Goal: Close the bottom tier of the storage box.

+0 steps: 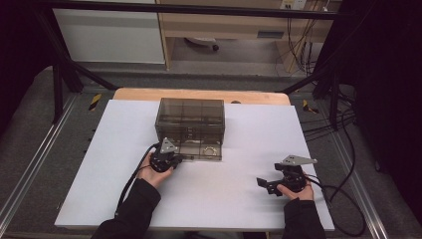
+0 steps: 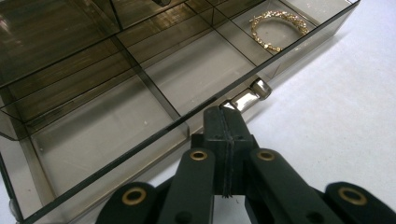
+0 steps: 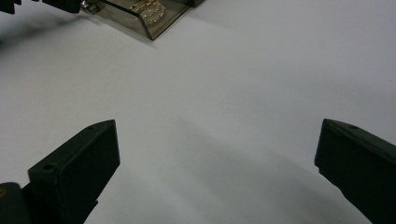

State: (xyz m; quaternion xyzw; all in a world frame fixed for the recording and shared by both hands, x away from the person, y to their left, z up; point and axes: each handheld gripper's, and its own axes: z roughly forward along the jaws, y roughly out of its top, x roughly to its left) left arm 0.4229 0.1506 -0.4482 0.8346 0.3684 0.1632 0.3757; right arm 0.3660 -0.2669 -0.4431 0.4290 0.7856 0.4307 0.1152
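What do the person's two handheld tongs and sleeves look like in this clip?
Both are black, two-jawed tools. The left tongs and the right tongs each carry a grey three-cornered plate on top and trail a black cable. The left gripper view shows brass-coloured pivot rivets on the black linkage arms. The right gripper view shows blocky, flat-faced jaws. The person wears dark long sleeves.

A lab test bench: a white-covered table (image 1: 209,199) stands inside a black metal frame (image 1: 59,74), with loose cables (image 1: 298,45) hanging by a plain wooden desk (image 1: 224,25) behind.
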